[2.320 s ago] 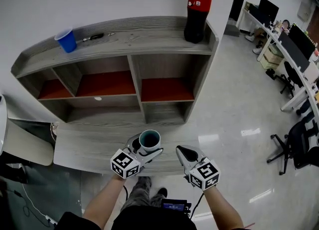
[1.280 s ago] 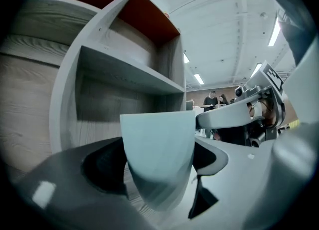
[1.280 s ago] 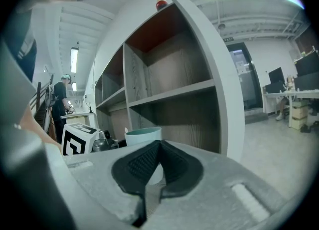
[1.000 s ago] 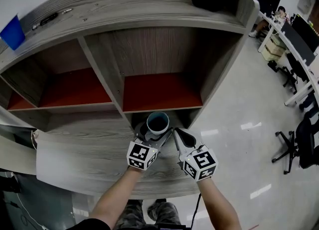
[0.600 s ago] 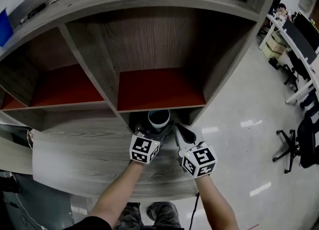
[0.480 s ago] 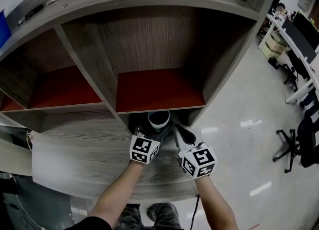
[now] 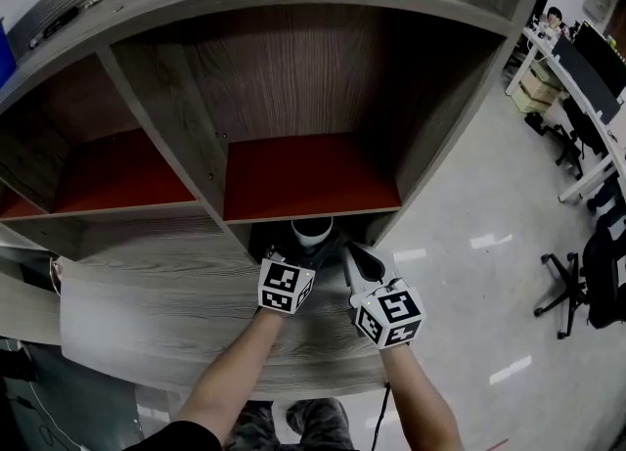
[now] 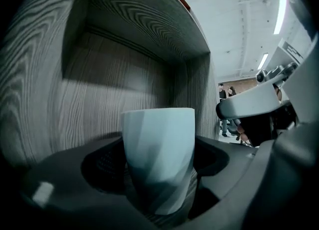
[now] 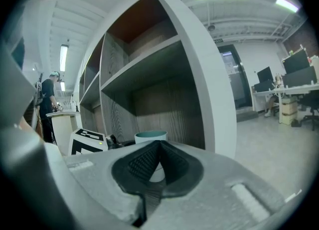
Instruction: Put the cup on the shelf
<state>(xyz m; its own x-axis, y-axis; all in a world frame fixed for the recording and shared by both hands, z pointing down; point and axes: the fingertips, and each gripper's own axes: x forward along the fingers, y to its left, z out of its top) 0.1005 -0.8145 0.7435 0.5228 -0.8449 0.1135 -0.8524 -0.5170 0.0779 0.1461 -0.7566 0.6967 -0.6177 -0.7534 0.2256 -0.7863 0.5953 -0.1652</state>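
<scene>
The left gripper [image 7: 299, 257] has its 2 fingers [image 8: 99, 168] clamped on either side of the pale blue cup [image 8: 159, 159]. The cup is upright inside the bottom compartment of the shelf [image 7: 293, 77], under the red board [image 7: 308, 177]. At its 3 o'clock, the right gripper [image 7: 356, 257] has its fingers pressed together on nothing.

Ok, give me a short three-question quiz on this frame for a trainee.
1. True or false: the right tool holds the cup.
2. Where is the cup? A on top of the shelf; B in the opening under the red board; C on the floor.
3. Fill in: the right tool's jaws are ____.
Key: 1 false, the left tool holds it; 2 B; 3 shut.
</scene>
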